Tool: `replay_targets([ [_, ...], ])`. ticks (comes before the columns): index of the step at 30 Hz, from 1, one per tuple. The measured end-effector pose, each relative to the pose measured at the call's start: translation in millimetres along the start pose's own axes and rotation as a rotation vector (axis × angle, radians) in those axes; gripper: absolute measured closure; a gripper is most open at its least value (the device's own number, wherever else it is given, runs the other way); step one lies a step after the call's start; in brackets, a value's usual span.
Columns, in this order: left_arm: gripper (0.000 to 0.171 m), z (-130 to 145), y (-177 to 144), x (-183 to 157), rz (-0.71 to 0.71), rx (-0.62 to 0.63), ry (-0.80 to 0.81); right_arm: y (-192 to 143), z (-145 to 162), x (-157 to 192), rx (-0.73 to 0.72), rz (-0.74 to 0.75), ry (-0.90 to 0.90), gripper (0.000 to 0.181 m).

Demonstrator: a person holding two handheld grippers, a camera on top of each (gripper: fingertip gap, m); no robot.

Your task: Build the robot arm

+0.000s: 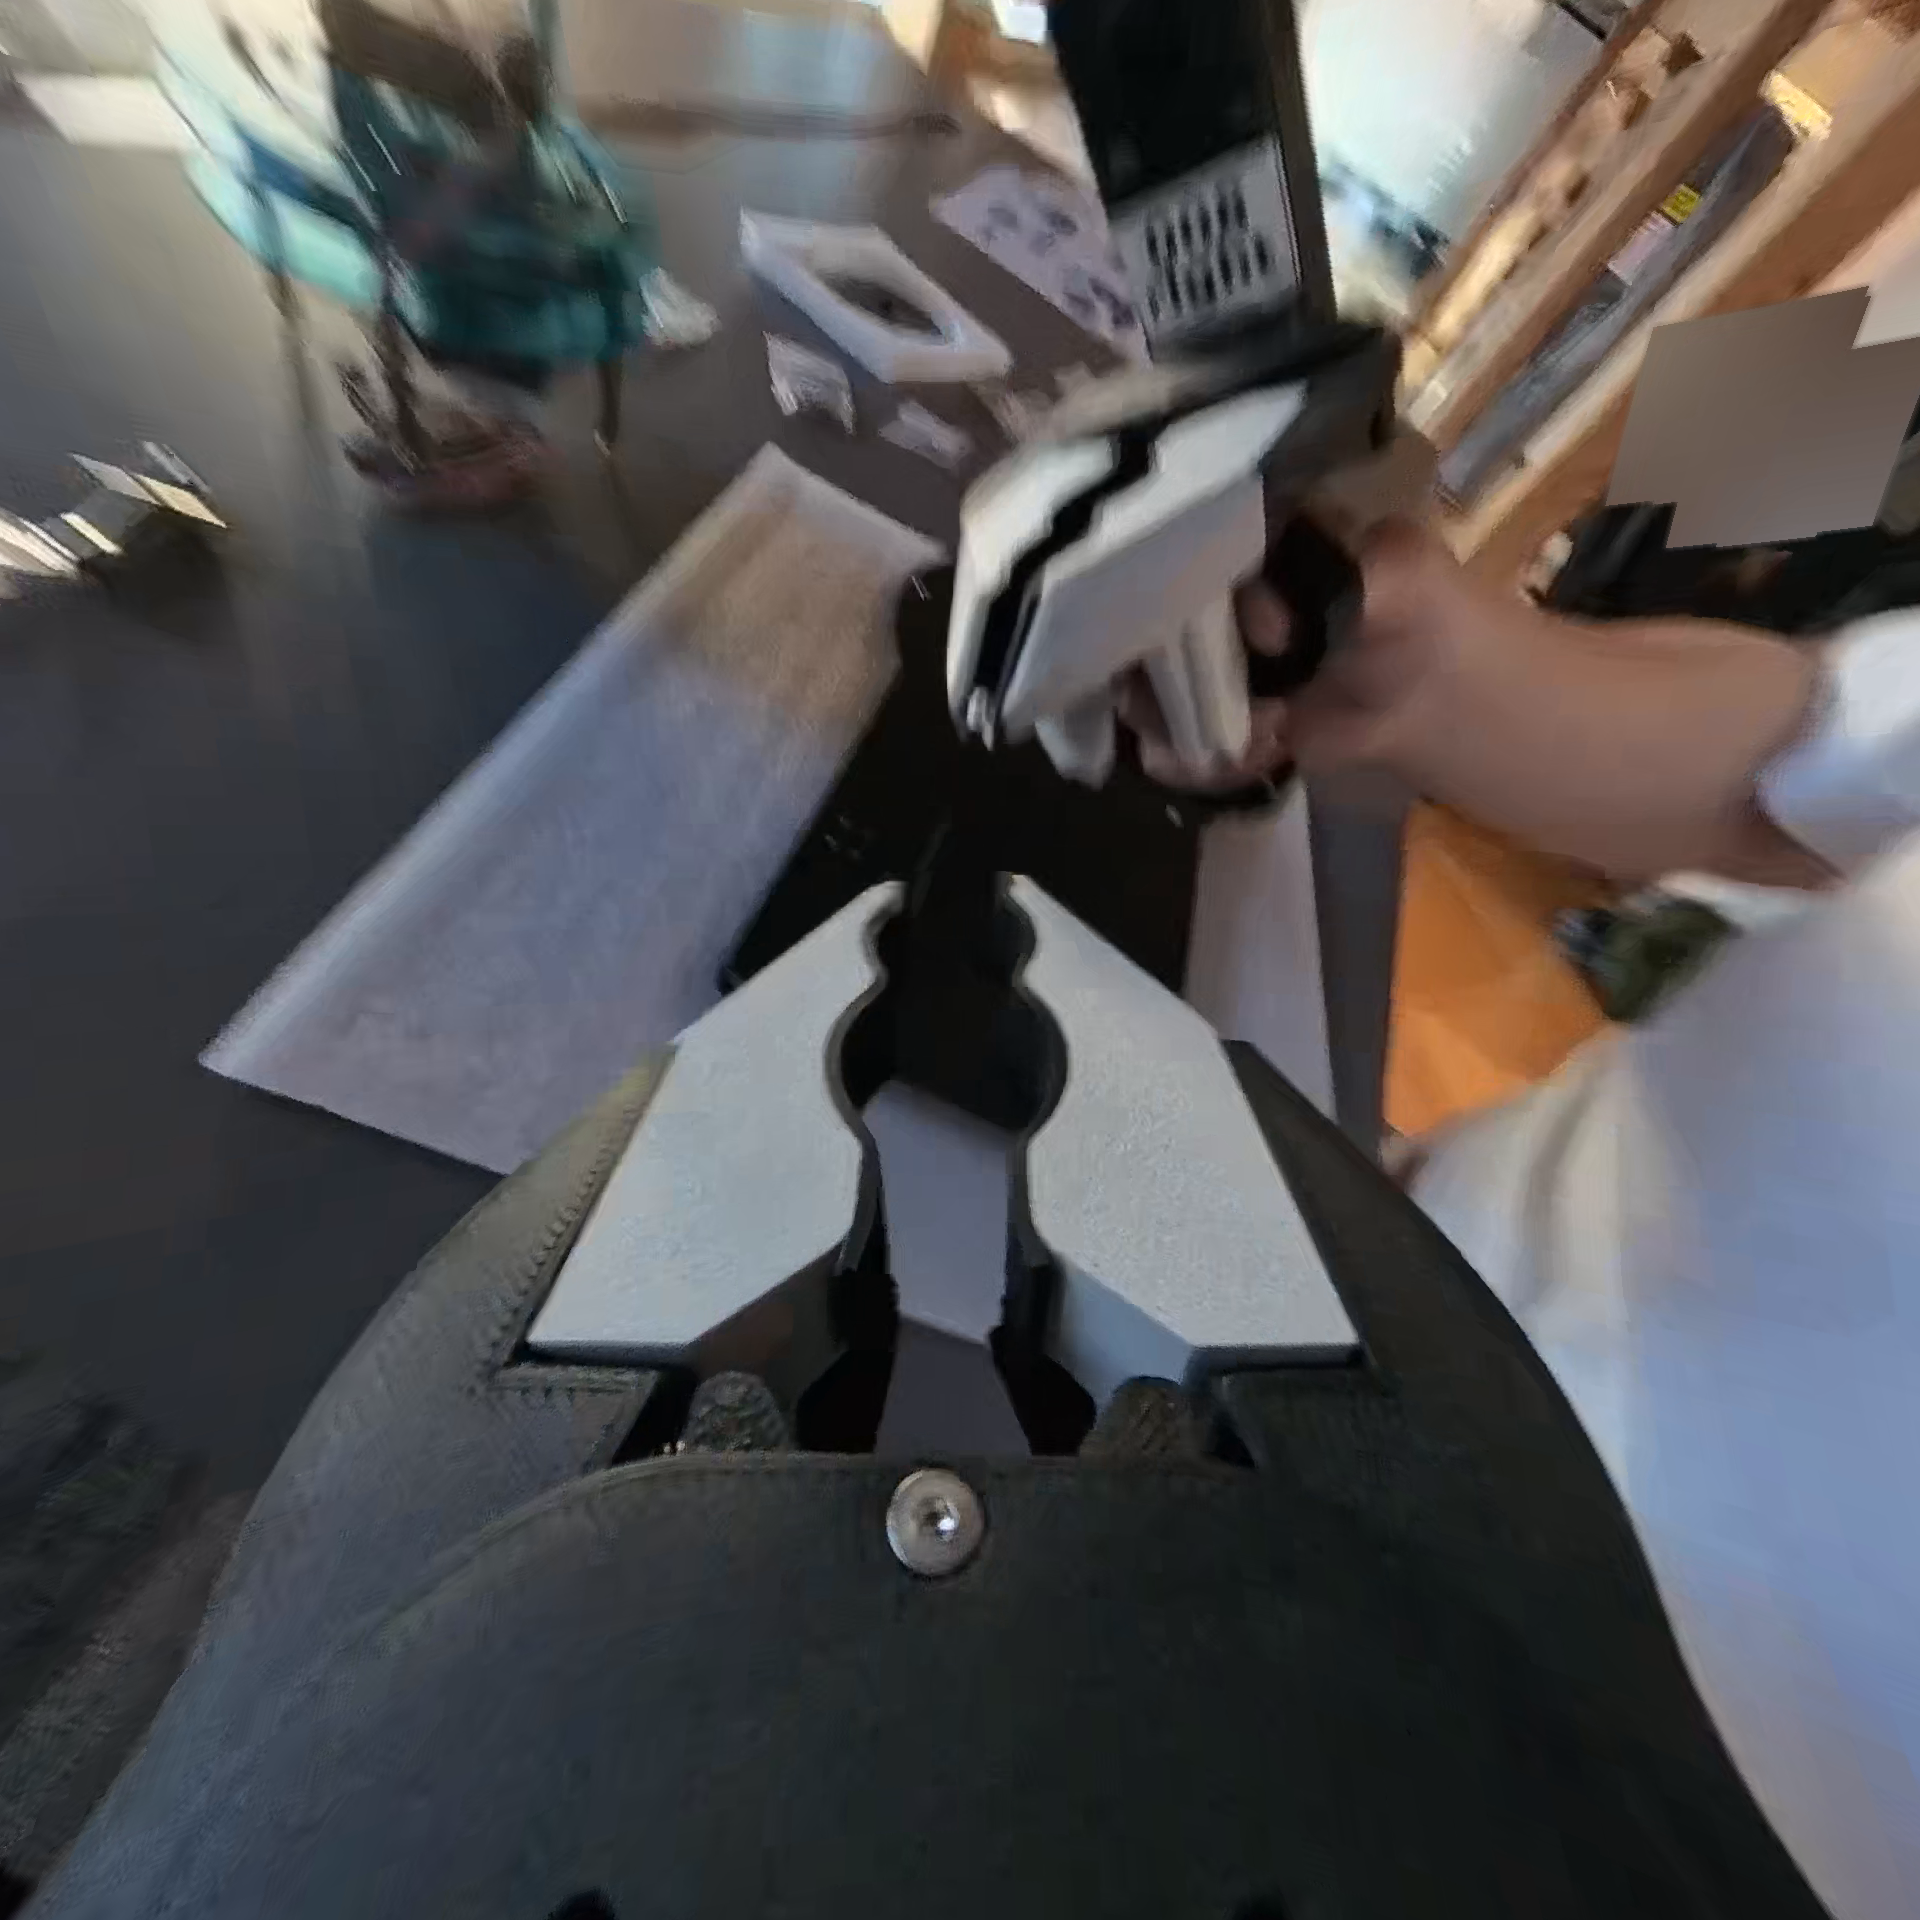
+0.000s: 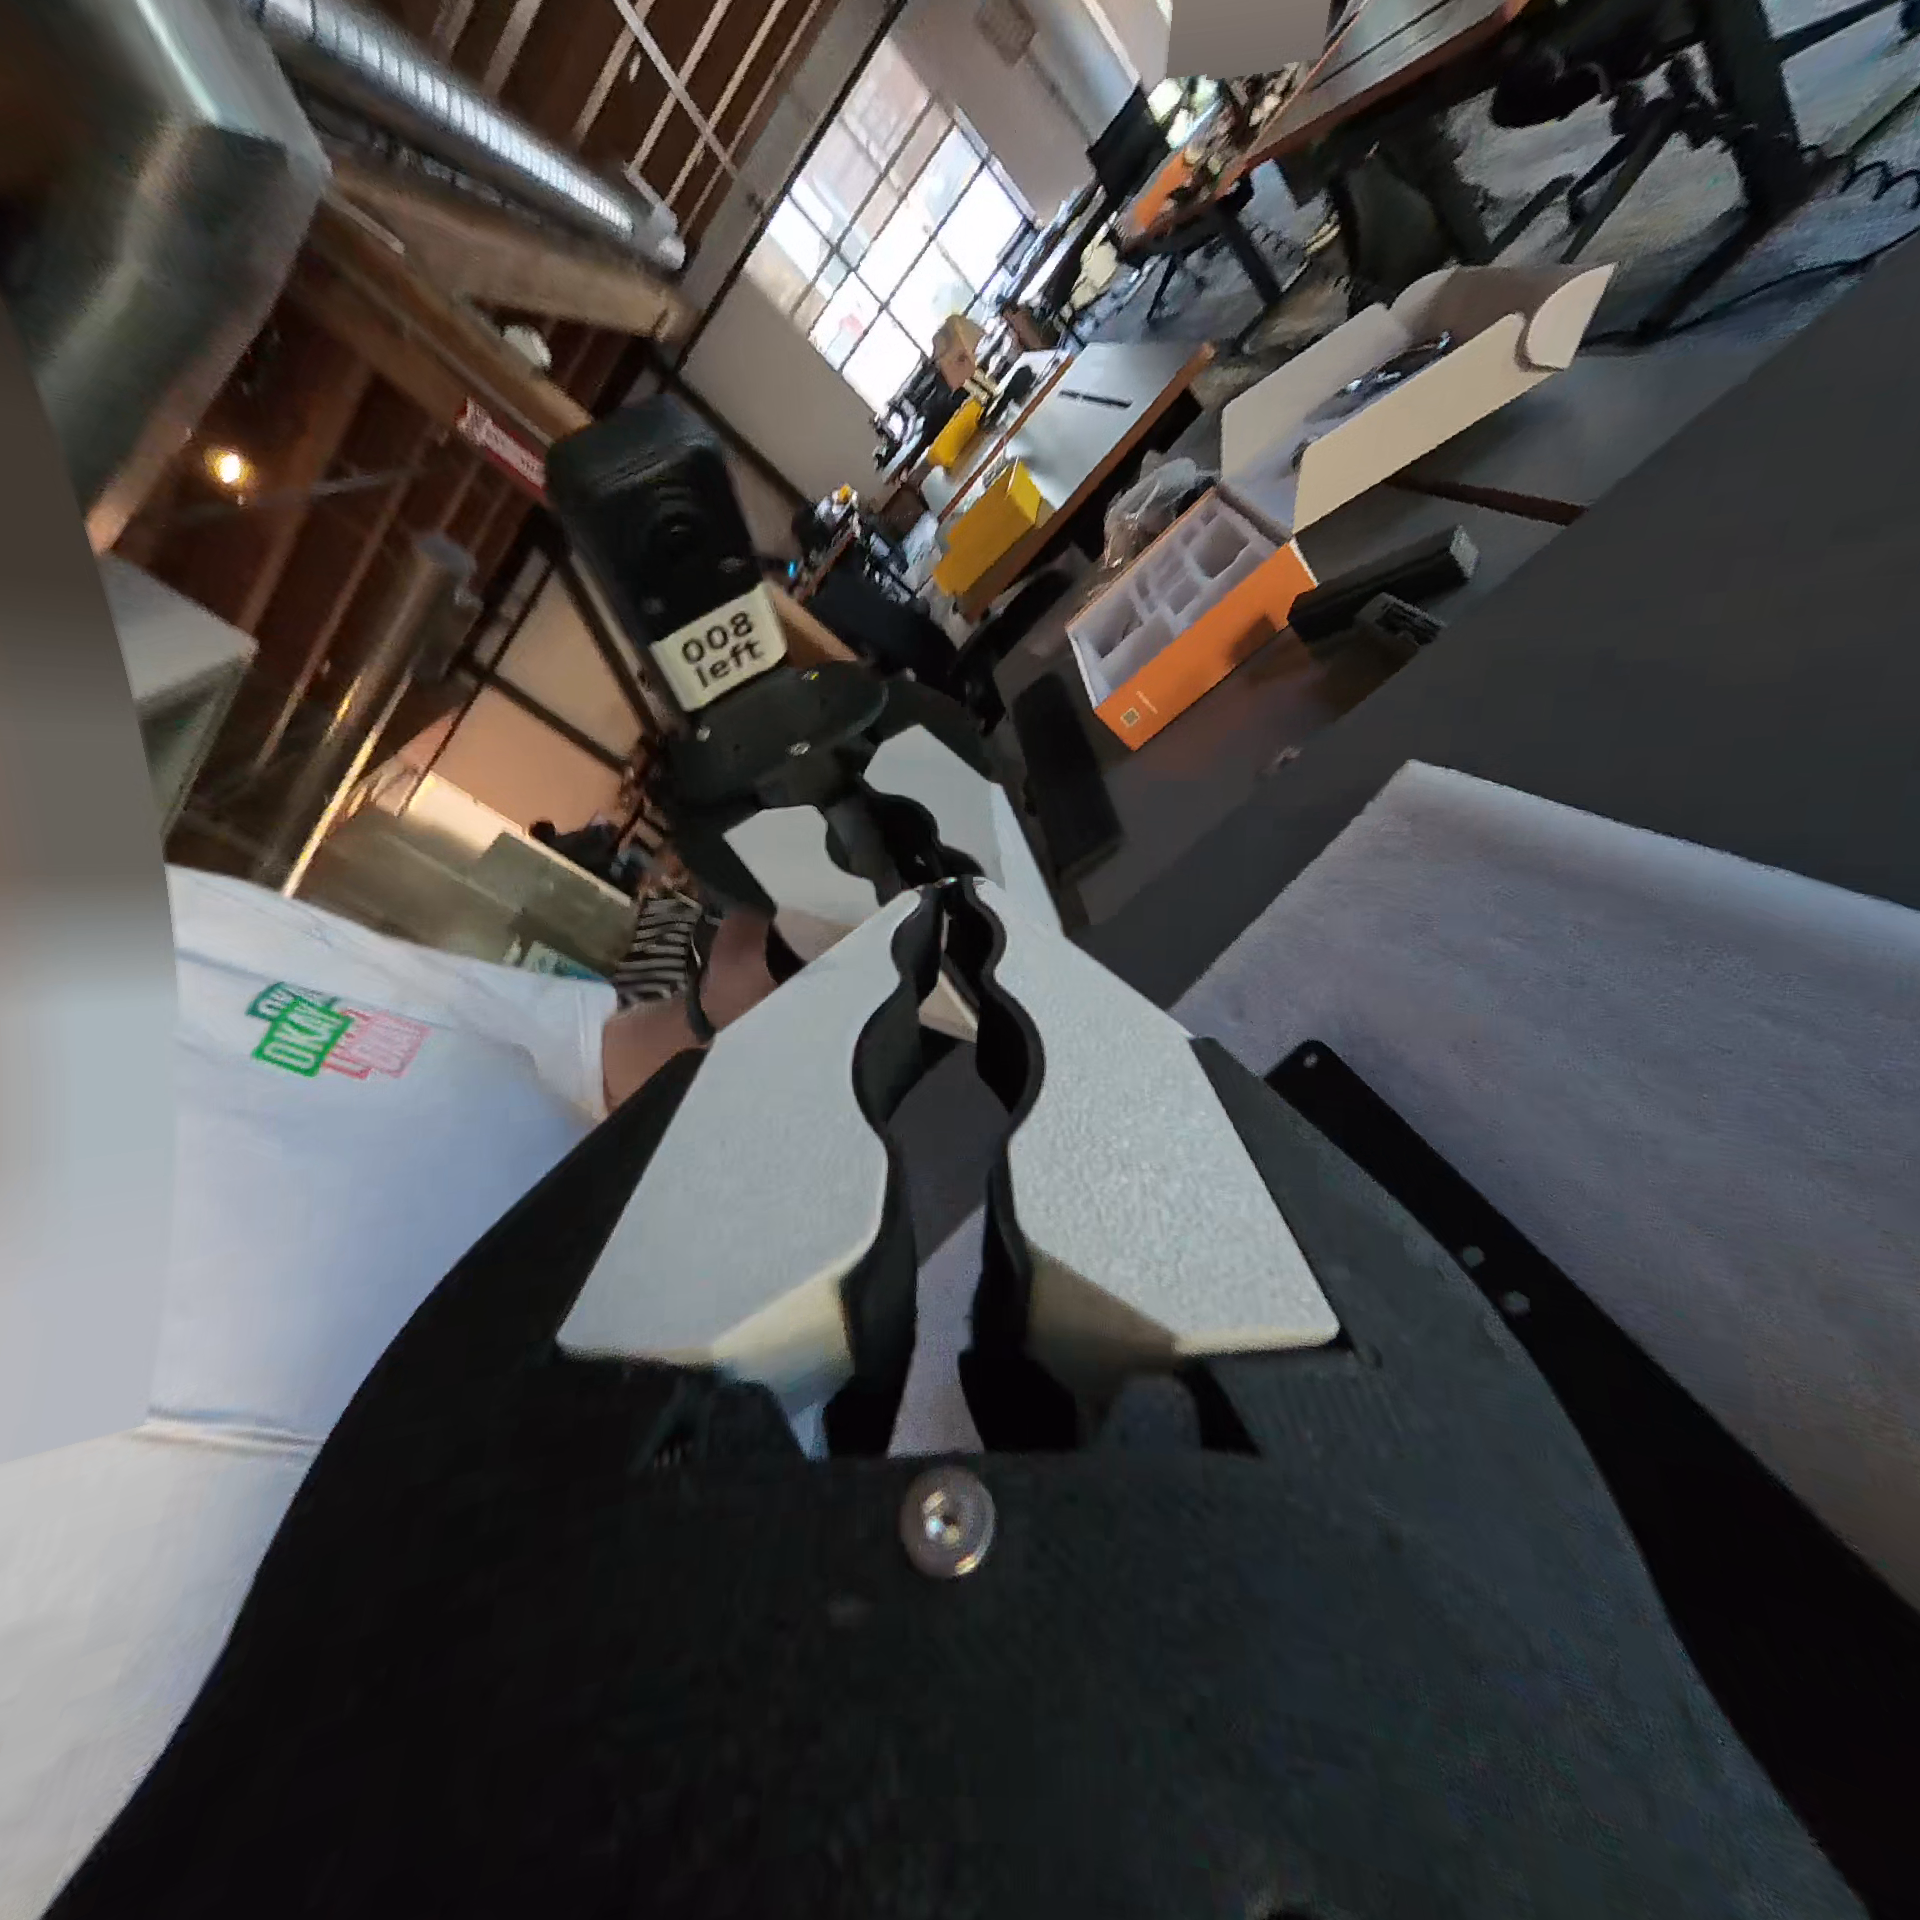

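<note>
**Over the grey mat: two grippers tip to tip**

Low centre of the left wrist view: left gripper (image 1: 956, 904), tongs narrow, something black standing in the gap. Can't tell if it is pinched.

Upper right: right gripper (image 1: 982, 717), tongs closed tip to tip, gripped by a hand (image 1: 1455, 675).

Black plate (image 1: 1101, 883) lies flat on the grey mat (image 1: 582, 831), just beyond the left tips.

Risk, my reading: the tips are so near that a small wobble could knock them together or nudge the plate.

Left view alone shows the white foam tray (image 1: 883, 301), blurred. Right view alone shows the orange-sided box (image 2: 1195, 644) and open white carton (image 2: 1455, 384).
</note>
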State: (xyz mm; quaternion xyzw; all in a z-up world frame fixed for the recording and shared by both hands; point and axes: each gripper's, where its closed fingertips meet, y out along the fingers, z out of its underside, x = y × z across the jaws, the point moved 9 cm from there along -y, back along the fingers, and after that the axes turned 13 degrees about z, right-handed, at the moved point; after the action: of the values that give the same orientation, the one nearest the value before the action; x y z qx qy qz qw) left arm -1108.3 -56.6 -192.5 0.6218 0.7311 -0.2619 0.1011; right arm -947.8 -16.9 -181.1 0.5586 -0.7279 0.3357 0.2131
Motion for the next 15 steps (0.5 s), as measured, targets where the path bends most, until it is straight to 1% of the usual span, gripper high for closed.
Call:
replay_targets([
  [1,0.149,-3.8,-1.3,-1.2,-0.024,-0.032,0.025,2.8,0.3,2.6,-0.022,0.005,0.024,0.181],
  [2,0.148,-7.3,-3.0,-3.6,-0.042,-0.068,0.050,4.7,0.4,5.2,-0.041,0.009,0.051,0.181],
  [6,0.160,-18.9,-8.8,-19.2,-0.141,-0.161,0.202,8.3,0.3,13.8,-0.079,-0.035,0.133,0.180],
  [8,0.160,-24.3,-8.7,-28.7,-0.182,-0.178,0.251,7.4,-0.9,17.0,-0.095,-0.082,0.185,0.181],
  [11,0.161,-29.1,-7.0,-38.8,-0.247,-0.196,0.326,3.6,-2.2,16.7,-0.123,-0.114,0.241,0.181],
  [15,0.164,-34.8,-0.7,-46.4,-0.341,-0.192,0.410,-3.8,-3.0,12.9,-0.155,-0.165,0.352,0.181],
])
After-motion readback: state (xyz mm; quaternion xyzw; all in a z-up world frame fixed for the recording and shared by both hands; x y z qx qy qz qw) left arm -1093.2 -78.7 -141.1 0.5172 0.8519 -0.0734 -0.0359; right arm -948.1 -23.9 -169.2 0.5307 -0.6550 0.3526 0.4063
